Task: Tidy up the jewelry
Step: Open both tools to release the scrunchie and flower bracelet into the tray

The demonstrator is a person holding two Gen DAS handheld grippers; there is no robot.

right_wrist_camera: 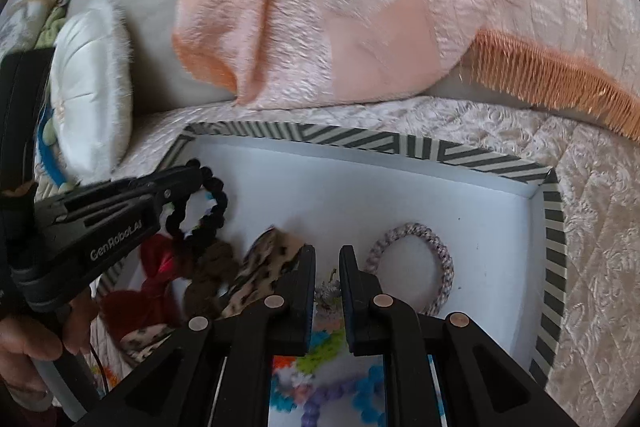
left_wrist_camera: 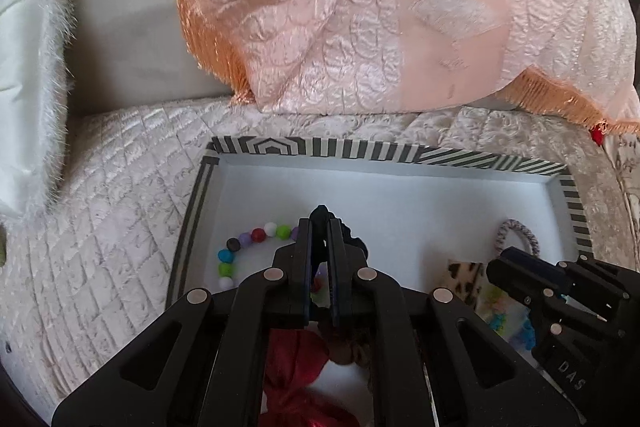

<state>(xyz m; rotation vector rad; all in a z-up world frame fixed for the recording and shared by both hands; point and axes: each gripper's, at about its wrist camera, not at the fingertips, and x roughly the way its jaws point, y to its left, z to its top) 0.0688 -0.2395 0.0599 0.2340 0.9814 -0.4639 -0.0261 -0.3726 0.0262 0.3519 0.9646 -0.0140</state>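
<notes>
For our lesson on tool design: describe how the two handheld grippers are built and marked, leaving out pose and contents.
Both are matte black plastic. The left gripper reads "GenRobot.AI" in pale letters along its side. The right gripper has flat, straight jaws on angled linkage bars joined by round silvery pivot pins; triangular cut-outs lighten the outer bars. A bare hand grips the left one's handle.

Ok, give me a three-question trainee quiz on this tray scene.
1. True or false: the left gripper is shut on a black scrunchie.
2. The grey braided hair tie lies in the tray: (a) near its right wall, (b) outside it, (c) under the red bow.
3. Fill in: the right gripper holds ____.

Key: 1 true; 2 a; 3 nothing, its jaws stand slightly apart above the tray.
</notes>
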